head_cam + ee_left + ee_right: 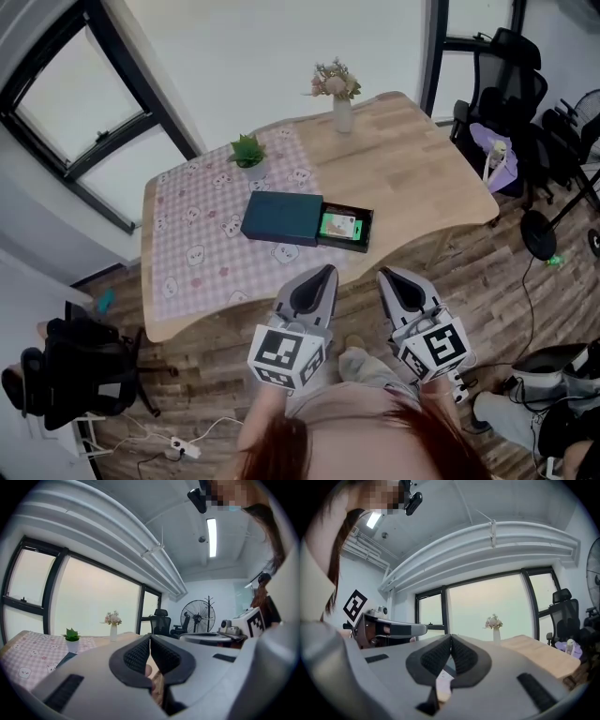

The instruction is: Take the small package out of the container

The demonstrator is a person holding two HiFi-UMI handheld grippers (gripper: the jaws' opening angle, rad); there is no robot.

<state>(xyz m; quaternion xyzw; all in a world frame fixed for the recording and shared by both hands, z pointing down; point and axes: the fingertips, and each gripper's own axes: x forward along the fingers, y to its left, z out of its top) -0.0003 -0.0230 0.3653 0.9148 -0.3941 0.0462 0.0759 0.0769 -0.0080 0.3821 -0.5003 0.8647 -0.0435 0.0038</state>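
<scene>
Both tongs are closed and empty. In the left gripper view the left tongs have their ribbed black pads pressed together at the tip with nothing between them, and the right gripper view shows the right tongs shut the same way. From the head view the two tongs are held side by side over the wooden floor, just short of the near edge of the surface, touching nothing. On that surface lies the container, a dark teal box whose black tray is slid out to the right. The small package, bright green, sits in that open tray, straight ahead of the tongs and near the front edge. A pink checked cloth covers the left half of the surface, while the right half is bare wood with open room. A small potted plant stands just behind the container, and a vase of flowers is near the far edge. Black office chairs crowd the right side. Only the head view shows the package; each gripper view hides it behind the tongs' own body, though the left gripper view adds a standing fan.
</scene>
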